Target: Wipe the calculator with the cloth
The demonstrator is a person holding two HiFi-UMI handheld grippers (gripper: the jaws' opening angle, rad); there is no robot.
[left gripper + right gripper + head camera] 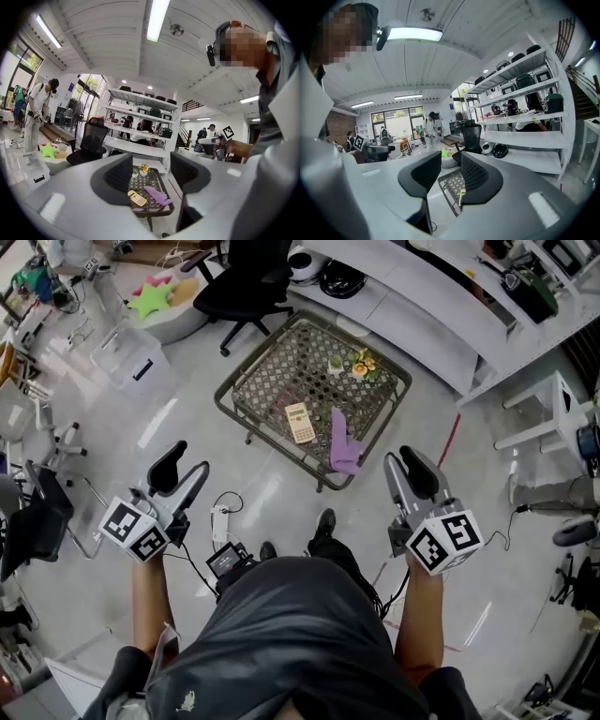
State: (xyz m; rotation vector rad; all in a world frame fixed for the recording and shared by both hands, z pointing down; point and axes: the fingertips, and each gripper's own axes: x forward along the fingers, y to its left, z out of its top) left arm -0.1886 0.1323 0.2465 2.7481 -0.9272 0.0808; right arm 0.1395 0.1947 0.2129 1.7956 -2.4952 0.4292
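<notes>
Purple cloth (344,448) at near edge of lattice table (281,371) | calculator (299,422) just beside

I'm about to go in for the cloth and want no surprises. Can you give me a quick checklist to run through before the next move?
1. Purple cloth lying free on the dark lattice table: ok.
2. Cream calculator flat, uncovered, beside the cloth: ok.
3. Left claw open and empty: ok.
4. Right claw open and empty: ok.
5. Claws over the table: not ok, both hang short of it, above the floor.
6. Small flower pots away from the calculator: ok, they sit at the far edge.
</notes>
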